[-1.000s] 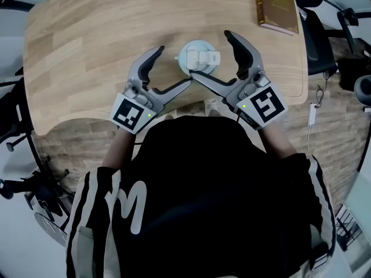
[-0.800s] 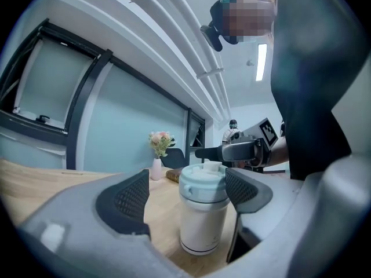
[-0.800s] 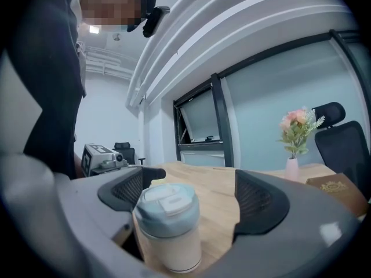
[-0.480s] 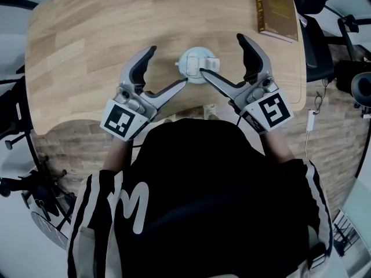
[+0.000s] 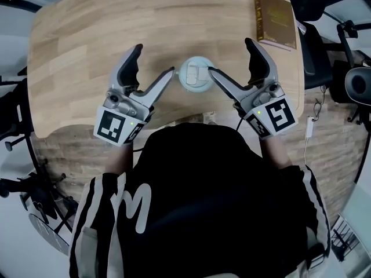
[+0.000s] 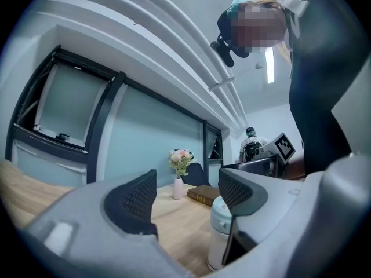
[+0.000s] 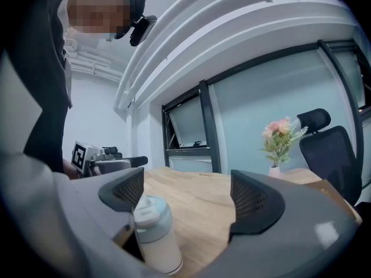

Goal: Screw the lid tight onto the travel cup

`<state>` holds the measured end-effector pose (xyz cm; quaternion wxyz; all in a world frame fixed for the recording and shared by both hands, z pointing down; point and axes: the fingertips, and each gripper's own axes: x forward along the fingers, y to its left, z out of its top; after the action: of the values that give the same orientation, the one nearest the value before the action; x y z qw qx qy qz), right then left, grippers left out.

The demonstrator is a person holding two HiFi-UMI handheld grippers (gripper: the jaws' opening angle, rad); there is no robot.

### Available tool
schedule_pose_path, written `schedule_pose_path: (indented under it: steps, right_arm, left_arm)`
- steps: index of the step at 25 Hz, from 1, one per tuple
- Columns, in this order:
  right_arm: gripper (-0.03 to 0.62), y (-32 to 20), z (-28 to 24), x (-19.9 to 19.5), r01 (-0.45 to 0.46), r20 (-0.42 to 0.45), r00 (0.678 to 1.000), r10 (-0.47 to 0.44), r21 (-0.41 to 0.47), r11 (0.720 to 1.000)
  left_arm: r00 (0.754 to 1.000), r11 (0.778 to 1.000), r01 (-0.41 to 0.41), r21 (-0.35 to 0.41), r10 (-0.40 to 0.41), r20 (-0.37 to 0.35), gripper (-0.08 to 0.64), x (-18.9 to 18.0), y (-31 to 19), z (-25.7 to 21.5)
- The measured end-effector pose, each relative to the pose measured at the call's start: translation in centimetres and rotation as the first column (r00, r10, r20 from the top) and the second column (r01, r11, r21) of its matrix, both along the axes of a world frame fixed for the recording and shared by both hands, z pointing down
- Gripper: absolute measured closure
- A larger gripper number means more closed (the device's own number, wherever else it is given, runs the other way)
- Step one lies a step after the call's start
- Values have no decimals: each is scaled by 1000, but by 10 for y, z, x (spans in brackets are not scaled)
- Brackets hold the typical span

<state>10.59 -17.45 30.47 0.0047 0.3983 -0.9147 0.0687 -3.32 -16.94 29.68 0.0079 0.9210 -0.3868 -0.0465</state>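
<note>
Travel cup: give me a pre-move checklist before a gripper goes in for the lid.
1. Travel cup upright on the table: ok.
2. Lid seated on the cup: ok. Screwed tight: cannot tell.
3. Left gripper open, jaws just closing a little, nothing between them: ok.
4. Right gripper open and empty: ok.
5. A gripper around the cup: not ok. Both flank it, with the cup outside their jaws.
6. Space around the cup free, book far off at the table's corner: ok.

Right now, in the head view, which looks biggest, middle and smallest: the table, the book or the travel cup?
1. Wooden table, largest.
2. Book, next.
3. Travel cup, smallest; it is seen from above, so mostly its lid shows.
</note>
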Motion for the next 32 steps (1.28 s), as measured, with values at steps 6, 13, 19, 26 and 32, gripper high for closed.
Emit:
schedule_pose_path:
  steps: [6,13,19,26,32]
  right_arm:
    - [222,-4,-11,10,-34,2,999,34,41,999]
    - [371,-4,-22,17,-69,48,997,65,70,995]
    - [436,-4,-26,19,-73,60,996,69,68,995]
    - [508,-6,-27,23,-77,59,996,73,74,994]
    - [560,-4,-32,15,-52,80,996,46,66,997]
  left_arm:
    - [999,999,46,16,-46,-10,275,-2,-4,-9]
    - [995,997,76,26,-78,68,338,0,-4,-3]
    - [994,995,95,37,-97,60,385,2,-5,-8]
    - [993,995,88,55,-92,80,436,10,-3,-10]
    - [993,993,103,51,-106,60,486,10,-4,-13]
